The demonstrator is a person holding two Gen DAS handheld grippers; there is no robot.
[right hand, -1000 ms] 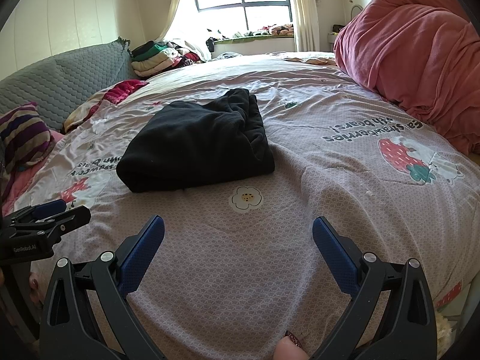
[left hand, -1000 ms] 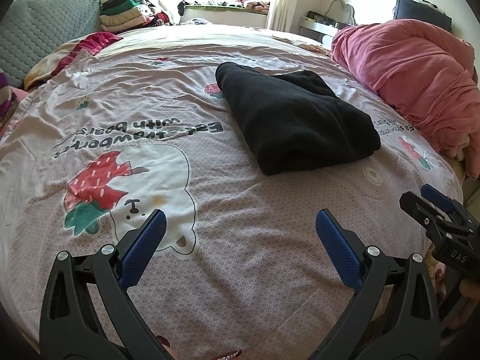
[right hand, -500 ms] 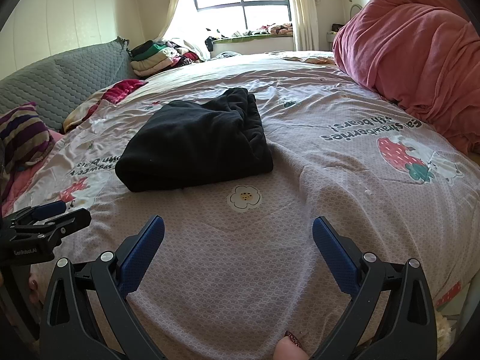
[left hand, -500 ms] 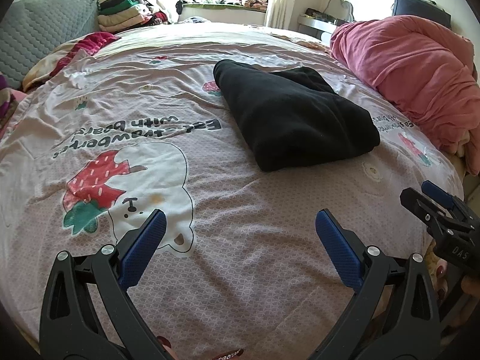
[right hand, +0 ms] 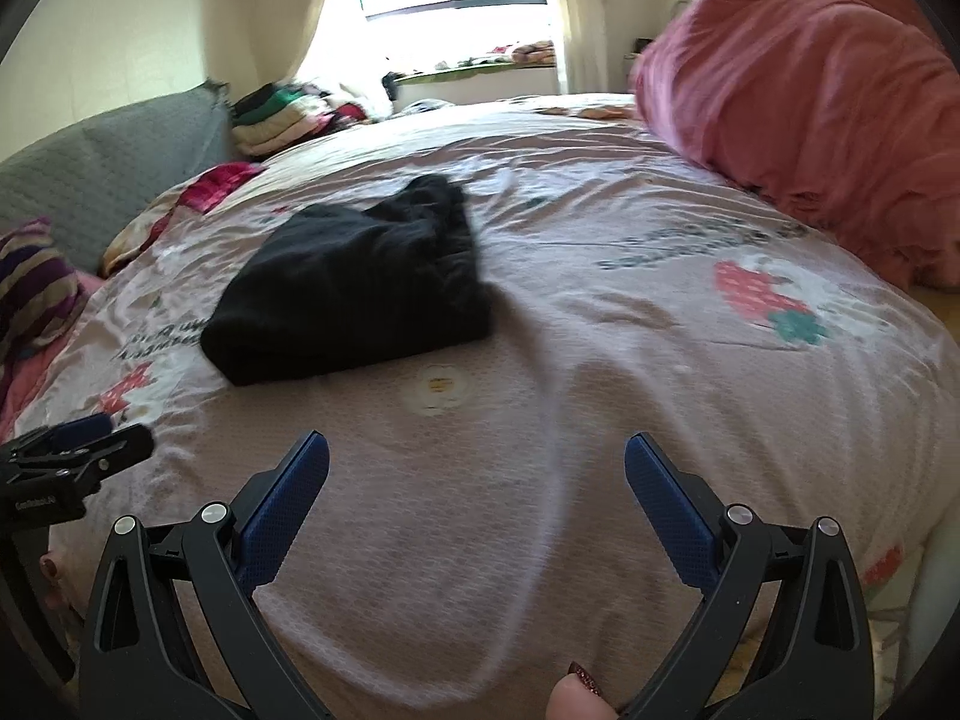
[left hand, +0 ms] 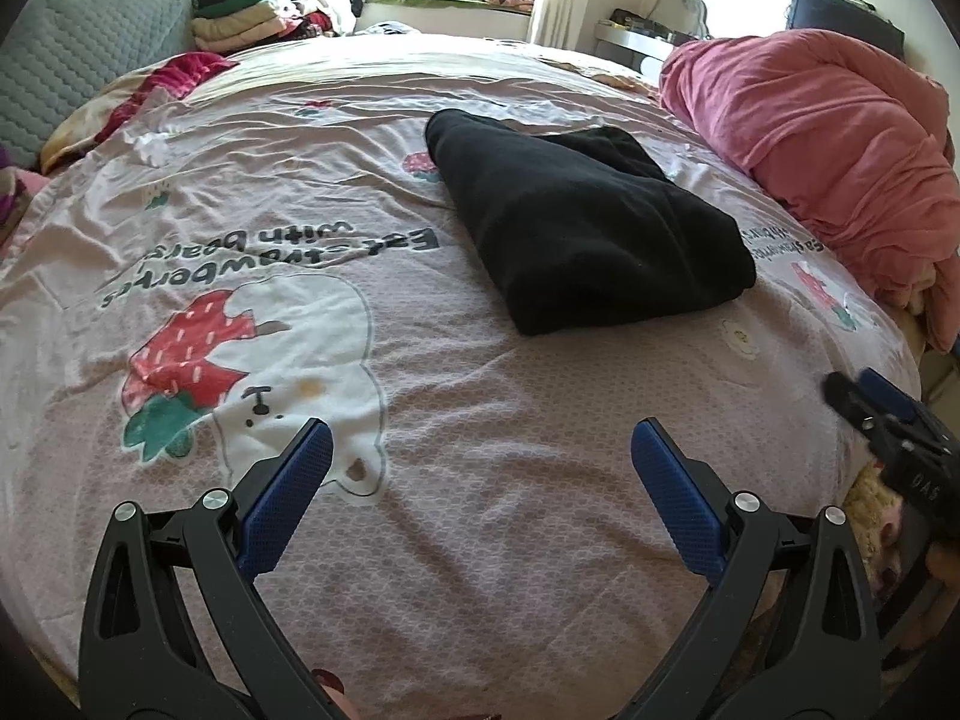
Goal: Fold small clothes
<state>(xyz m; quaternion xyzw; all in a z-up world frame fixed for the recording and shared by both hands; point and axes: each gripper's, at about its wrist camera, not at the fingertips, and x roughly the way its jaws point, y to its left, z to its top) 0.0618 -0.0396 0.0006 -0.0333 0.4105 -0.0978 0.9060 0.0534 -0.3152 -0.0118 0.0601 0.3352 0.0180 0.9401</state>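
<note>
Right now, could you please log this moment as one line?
left gripper: open, empty | right gripper: open, empty | black garment: folded on bedsheet, untouched

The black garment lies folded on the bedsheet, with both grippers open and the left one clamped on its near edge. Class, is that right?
Not quite. The left gripper is not clamped on the black garment: the left wrist view shows its jaws empty above the bedsheet, short of the garment. The garment does lie folded, and the right gripper is open too.

Black garment (left hand: 588, 228), soft fleece-type fabric, folded into compact thick rectangle w/ rounded fold edge toward camera, looser layers bunched at far end, lying flat mid-bed on pink strawberry-print bedsheet (left hand: 420, 540), not held.
</note>
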